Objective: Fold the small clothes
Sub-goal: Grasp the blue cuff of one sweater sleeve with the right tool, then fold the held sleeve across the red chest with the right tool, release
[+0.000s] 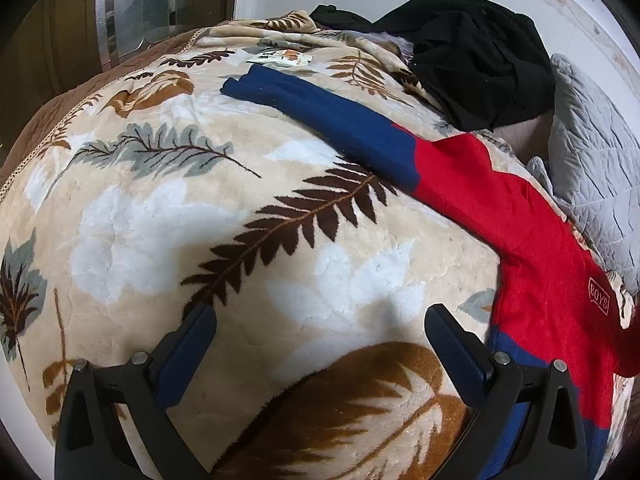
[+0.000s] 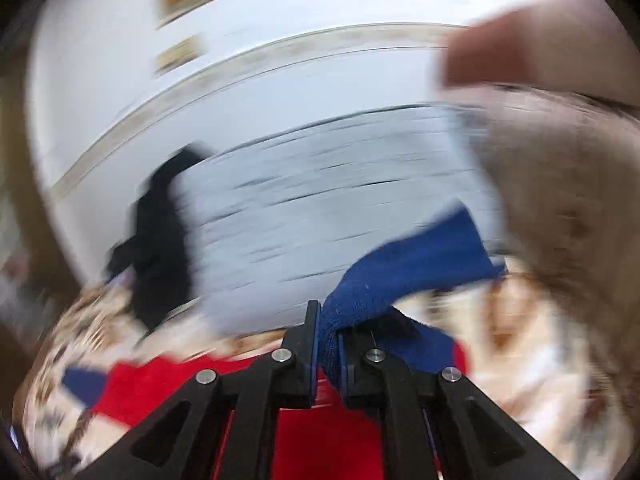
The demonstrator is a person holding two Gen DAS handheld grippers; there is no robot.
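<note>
Left gripper (image 1: 320, 320) hangs w/ its fingers spread wide, nothing between them, over bare blanket at the near edge of the left wrist view. Right gripper (image 2: 326, 344) is closed tight on a bunched fold of blue knit; the pinched cloth fans out up and to the right of the fingers. Right wrist view is badly motion-blurred, so detail there is rough.

Largest first: leaf-print blanket (image 1: 200, 220), cream plush w/ brown, grey and white fern leaves, covers the whole bed. Same blanket shows blurred at the near left and right of the right wrist view (image 2: 520, 360).

Sweater (image 1: 520, 232), red body w/ blue sleeves and a blue hem band, lies on the blanket's right side. One blue sleeve (image 1: 320, 108) stretches flat toward the far left, cuff at the far end. A small white-outlined patch reading BOYS (image 1: 599, 301) sits on the red chest near the right edge. The left gripper's right finger is just beside the blue hem, maybe overlapping it; can't tell if touching. In the right wrist view the sweater's red body (image 2: 320, 440) lies under the gripper, and the other blue sleeve (image 2: 412, 264) is the part that's clamped.

Black garment (image 1: 480, 60) is heaped at the far right of the bed, past the sweater. Grey quilted pillow (image 1: 592, 168) is right of it, by the wall. Small white packet (image 1: 280, 57) lies just beyond the sleeve cuff.
</note>
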